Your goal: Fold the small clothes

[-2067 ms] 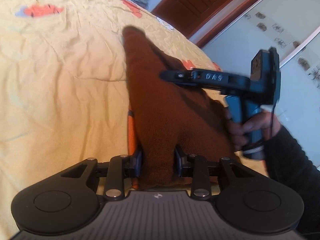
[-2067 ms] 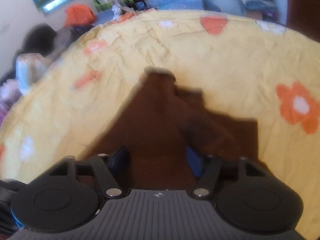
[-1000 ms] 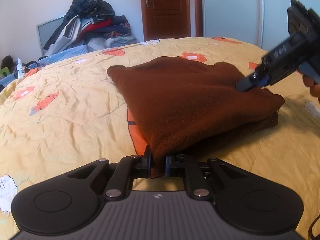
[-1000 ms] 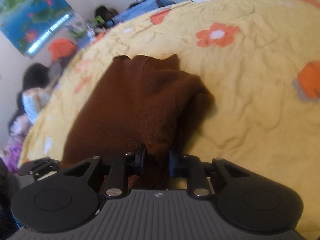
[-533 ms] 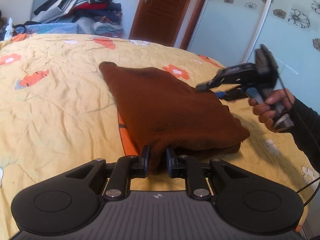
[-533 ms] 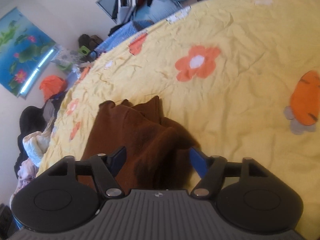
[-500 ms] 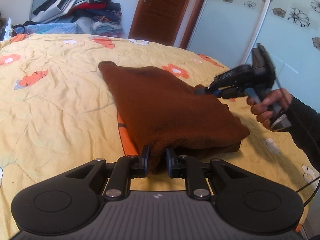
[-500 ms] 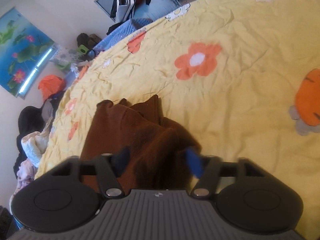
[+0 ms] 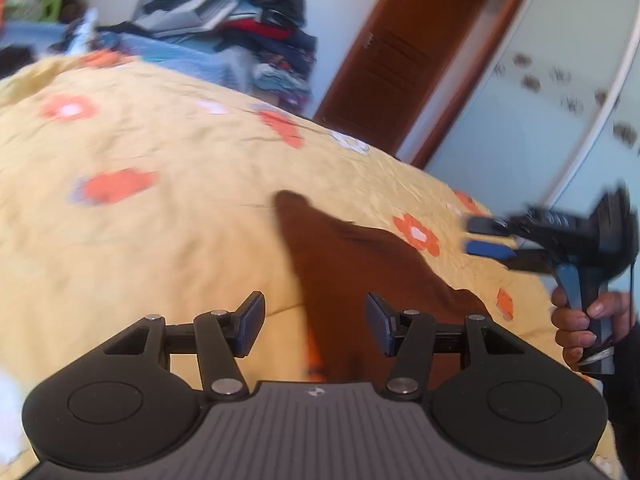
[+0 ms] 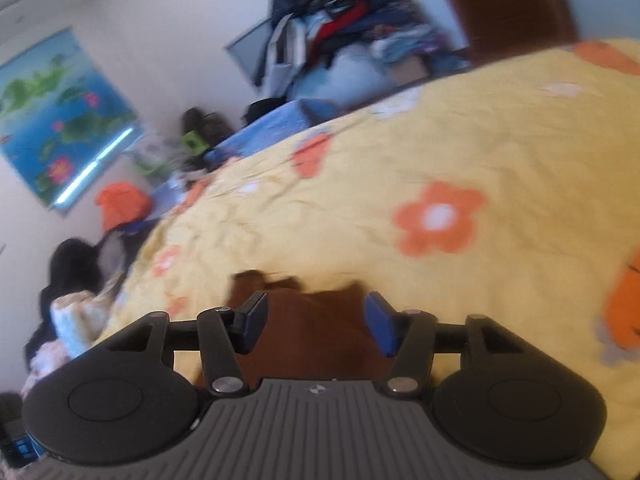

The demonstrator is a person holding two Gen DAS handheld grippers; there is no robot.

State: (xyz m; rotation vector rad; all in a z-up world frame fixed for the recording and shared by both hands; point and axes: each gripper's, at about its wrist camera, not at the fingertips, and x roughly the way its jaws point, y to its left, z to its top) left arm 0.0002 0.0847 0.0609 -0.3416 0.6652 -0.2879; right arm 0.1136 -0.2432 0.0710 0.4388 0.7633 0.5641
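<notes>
A folded brown fleece garment [image 9: 360, 276] lies on the yellow flowered bedspread [image 9: 160, 240]. My left gripper [image 9: 316, 326] is open and empty, raised above the garment's near edge. The garment also shows in the right wrist view [image 10: 316, 320], low between the fingers. My right gripper [image 10: 316, 320] is open and empty above it; in the left wrist view it [image 9: 486, 236] is held by a hand at the right, off the cloth, jaws slightly apart.
A pile of clothes [image 9: 256, 40] sits beyond the bed's far edge by a brown door [image 9: 400, 56]. A sliding wardrobe [image 9: 560, 100] stands at the right. Clutter and a picture [image 10: 60, 120] line the wall in the right wrist view.
My left gripper has let go of the garment's edge, opened and lifted. My right gripper has pulled back off the cloth and stays open. The garment rests folded on the bed.
</notes>
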